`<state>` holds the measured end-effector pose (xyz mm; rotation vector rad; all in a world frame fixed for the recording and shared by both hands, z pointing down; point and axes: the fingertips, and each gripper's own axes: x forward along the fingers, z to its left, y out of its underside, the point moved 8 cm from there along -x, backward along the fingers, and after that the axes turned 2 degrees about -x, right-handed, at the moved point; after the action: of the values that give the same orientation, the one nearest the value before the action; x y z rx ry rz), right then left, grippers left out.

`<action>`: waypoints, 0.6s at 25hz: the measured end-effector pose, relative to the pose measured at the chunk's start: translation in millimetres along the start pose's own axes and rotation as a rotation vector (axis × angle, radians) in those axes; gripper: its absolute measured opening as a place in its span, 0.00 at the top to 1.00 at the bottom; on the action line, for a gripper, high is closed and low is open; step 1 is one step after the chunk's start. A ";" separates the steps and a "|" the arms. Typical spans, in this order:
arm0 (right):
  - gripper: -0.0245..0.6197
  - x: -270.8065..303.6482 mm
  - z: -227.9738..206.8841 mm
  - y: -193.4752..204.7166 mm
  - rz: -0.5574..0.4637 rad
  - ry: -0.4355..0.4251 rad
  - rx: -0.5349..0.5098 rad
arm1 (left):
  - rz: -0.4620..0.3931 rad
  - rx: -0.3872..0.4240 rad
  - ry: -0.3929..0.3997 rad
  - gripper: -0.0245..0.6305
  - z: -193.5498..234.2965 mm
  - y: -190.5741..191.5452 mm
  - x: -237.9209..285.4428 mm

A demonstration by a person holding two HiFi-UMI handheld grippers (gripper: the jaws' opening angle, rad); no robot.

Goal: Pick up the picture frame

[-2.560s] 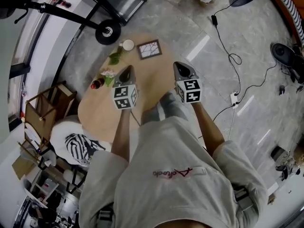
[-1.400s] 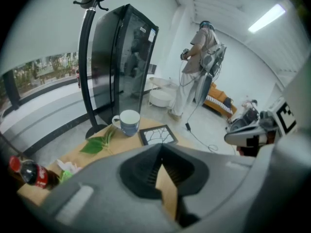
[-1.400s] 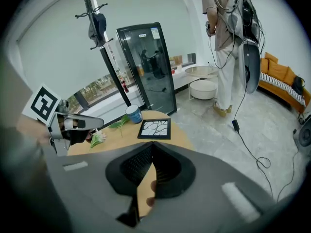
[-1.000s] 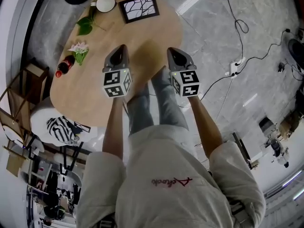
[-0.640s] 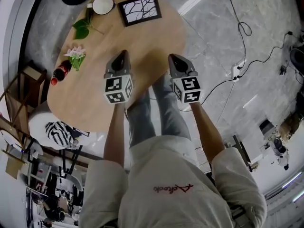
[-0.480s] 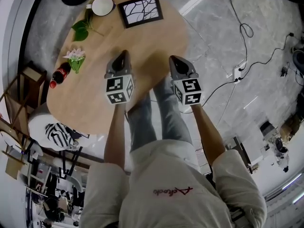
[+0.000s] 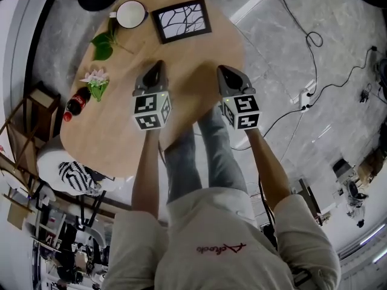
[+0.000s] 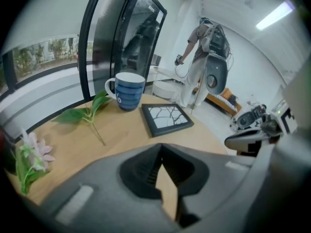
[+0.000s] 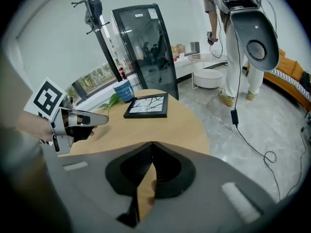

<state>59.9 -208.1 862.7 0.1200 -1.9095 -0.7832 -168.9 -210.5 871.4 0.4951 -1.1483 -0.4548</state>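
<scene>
The picture frame (image 7: 181, 20), black-edged with a branch-pattern print, lies flat at the far end of the oval wooden table (image 7: 121, 138). It also shows in the left gripper view as the frame (image 8: 166, 119) and in the right gripper view as the frame (image 9: 147, 106). My left gripper (image 7: 157, 66) hovers over the table's middle, short of the frame, jaws shut and empty (image 8: 160, 147). My right gripper (image 7: 222, 70) hangs beside it near the table's right edge, also shut with nothing held (image 9: 152, 144). Both point down toward the frame.
A blue-striped mug (image 7: 130, 14) stands left of the frame, with a green leaf (image 7: 103, 44), a pink flower (image 7: 97, 80) and a cola bottle (image 7: 75, 104) along the left side. Cables and a power strip (image 7: 305, 95) lie on the floor. A person (image 9: 233, 42) stands beyond the table.
Both grippers have come down closer to the table, side by side and still shut. The frame and mug now sit larger and nearer in the head view.
</scene>
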 end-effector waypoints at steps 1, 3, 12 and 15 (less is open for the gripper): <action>0.95 3.4 -2.3 -4.2 -0.004 0.000 -0.004 | -0.002 0.002 0.001 0.96 1.8 -2.7 2.3; 0.95 9.8 -6.3 -12.4 -0.009 -0.001 -0.014 | -0.005 0.004 0.000 0.96 5.3 -8.3 6.7; 0.95 40.2 -21.4 -43.8 -0.030 -0.023 -0.040 | -0.021 0.012 -0.006 0.96 14.6 -34.2 30.3; 0.95 51.0 -25.8 -54.6 -0.035 -0.028 -0.050 | -0.023 0.014 -0.008 0.96 18.6 -42.6 39.7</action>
<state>43.8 -283.9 878.4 0.1126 -1.9171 -0.8592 -176.4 -270.2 882.0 0.5191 -1.1554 -0.4693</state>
